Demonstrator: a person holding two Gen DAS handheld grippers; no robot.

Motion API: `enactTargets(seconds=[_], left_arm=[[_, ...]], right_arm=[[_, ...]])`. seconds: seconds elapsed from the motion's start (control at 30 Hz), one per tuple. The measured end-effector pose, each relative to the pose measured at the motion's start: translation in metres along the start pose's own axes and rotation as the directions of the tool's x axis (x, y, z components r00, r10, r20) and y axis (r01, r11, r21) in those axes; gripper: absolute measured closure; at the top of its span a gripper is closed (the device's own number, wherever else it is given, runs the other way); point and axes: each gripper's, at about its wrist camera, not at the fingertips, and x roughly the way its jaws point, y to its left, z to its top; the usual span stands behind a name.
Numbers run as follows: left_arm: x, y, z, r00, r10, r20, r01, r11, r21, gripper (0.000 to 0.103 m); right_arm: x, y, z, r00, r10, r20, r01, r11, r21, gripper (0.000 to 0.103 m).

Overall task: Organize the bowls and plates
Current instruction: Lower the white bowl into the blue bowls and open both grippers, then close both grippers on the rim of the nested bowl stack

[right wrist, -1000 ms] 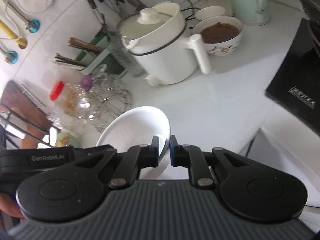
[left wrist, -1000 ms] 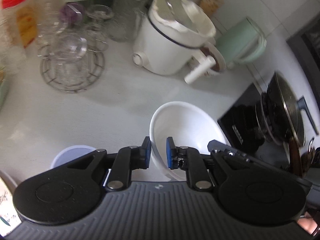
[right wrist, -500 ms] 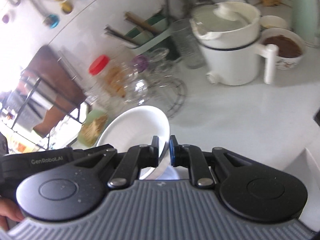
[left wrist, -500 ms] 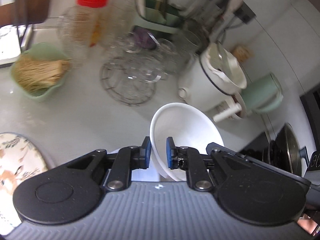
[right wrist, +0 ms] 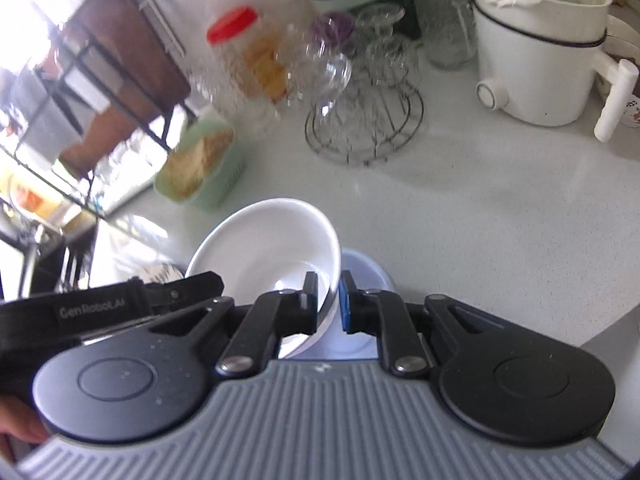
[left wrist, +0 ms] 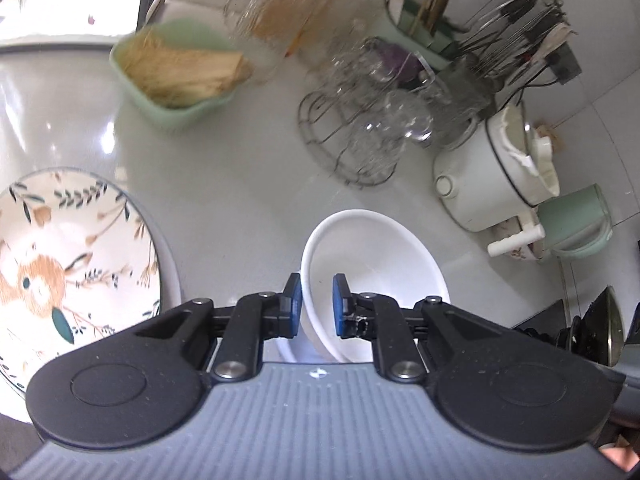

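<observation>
1. White bowl: both grippers hold it by its rim, above the counter. The left gripper is nearly closed, its blue pads clamped on the near left rim; the right gripper is pinched just as tight on the opposite rim.
2. Directly beneath the bowl sits a pale blue bowl on the counter, its edge showing past the white rim. I judge this the likely stacking spot, though the white bowl is tilted and not yet set into it.
3. To the left lies a floral plate, flat on the counter and apart from the bowls; no other plate is stacked on it that I can see.
4. Farther off stand a green dish of noodles, a wire rack of glasses and a white electric pot, none of them part of the sorting.
5. Judged progress: mid-carry. Left to do are lowering and releasing the bowl, then grouping whatever else needs it.
</observation>
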Motion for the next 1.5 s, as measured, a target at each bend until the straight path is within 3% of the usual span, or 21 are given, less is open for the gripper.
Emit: enactTargets(seconds=[0.27,0.53,0.63,0.67,0.7,0.77,0.87,1.13,1.37,1.5], left_arm=[[0.025,-0.013,-0.017,0.999,0.038,-0.035,-0.035,0.997,0.075,0.086],[0.04,-0.009,-0.02,0.995,0.056,-0.081,-0.05,0.996,0.075,0.086],[0.039,-0.005,-0.015,0.996,0.048,-0.075,-0.043,0.997,0.067,0.074],[0.038,-0.002,-0.011,0.997,0.041,-0.07,-0.037,0.998,0.055,0.067],[0.037,0.0,-0.009,0.997,0.03,-0.071,-0.026,0.998,0.05,0.062],[0.036,0.006,-0.006,0.998,0.006,-0.066,-0.004,1.0,0.031,0.053],[0.039,0.01,-0.005,0.998,0.012,-0.068,-0.011,1.0,0.013,0.051],[0.053,0.014,-0.015,0.997,0.008,-0.078,-0.01,1.0,-0.023,0.05],[0.071,0.014,-0.026,0.994,0.009,-0.113,-0.013,0.999,-0.033,0.05],[0.079,0.013,-0.03,0.993,0.013,-0.121,-0.014,1.0,-0.006,0.051]], right_arm=[[0.014,-0.007,-0.015,0.994,-0.098,-0.041,0.094,0.992,-0.088,0.087],[0.025,-0.019,-0.015,0.993,-0.077,-0.091,0.069,0.994,-0.089,0.087],[0.022,-0.023,-0.011,0.994,-0.062,-0.086,0.056,0.996,-0.068,0.087],[0.021,-0.026,-0.01,0.995,-0.051,-0.086,0.047,0.997,-0.056,0.085],[0.021,-0.029,-0.009,0.996,-0.037,-0.085,0.034,0.998,-0.046,0.067],[0.017,-0.035,-0.009,0.998,-0.01,-0.069,0.008,1.0,-0.022,0.045],[0.018,-0.043,-0.009,0.998,0.006,-0.069,-0.006,1.0,-0.006,0.046],[0.046,-0.068,-0.01,0.981,0.061,-0.182,-0.034,0.989,0.144,0.046],[0.066,-0.075,-0.008,0.968,0.083,-0.235,-0.043,0.985,0.17,0.047],[0.075,-0.077,-0.007,0.964,0.093,-0.251,-0.046,0.981,0.189,0.056]])
